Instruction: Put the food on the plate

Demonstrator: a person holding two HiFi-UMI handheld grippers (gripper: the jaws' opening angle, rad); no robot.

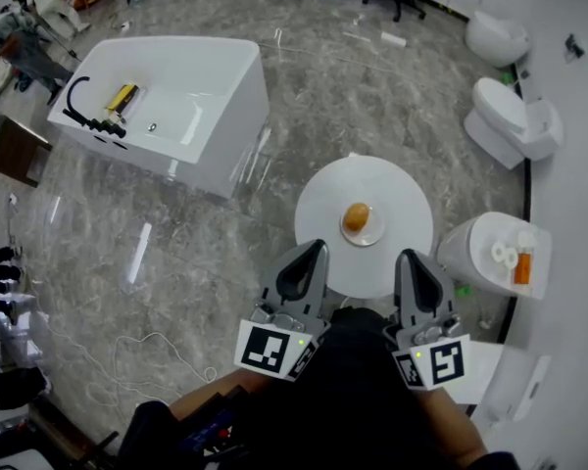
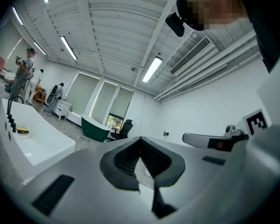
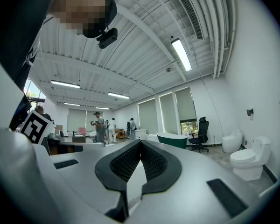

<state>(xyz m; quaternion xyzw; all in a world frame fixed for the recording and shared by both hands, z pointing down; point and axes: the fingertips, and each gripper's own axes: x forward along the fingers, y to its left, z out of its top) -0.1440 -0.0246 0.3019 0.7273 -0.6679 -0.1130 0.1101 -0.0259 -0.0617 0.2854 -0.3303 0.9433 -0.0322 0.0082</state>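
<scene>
In the head view a golden-brown bun (image 1: 356,216) lies on a small white plate (image 1: 374,234) in the middle of a round white table (image 1: 318,199). My left gripper (image 1: 318,247) hovers at the table's near edge, jaws shut with nothing between them. My right gripper (image 1: 408,255) is beside it, a little to the right of the plate, also shut and empty. Both point level, away from me. In the left gripper view the left gripper (image 2: 140,138) has its tips meeting. The right gripper view shows the right gripper (image 3: 140,141) closed the same way. Neither of those views shows the bun.
A white bathtub (image 1: 176,96) stands at the far left, and two white toilets (image 1: 514,116) at the far right. A white stand (image 1: 485,253) bearing an orange bottle (image 1: 522,265) is next to the table's right side. A cable (image 1: 147,346) trails on the marble floor.
</scene>
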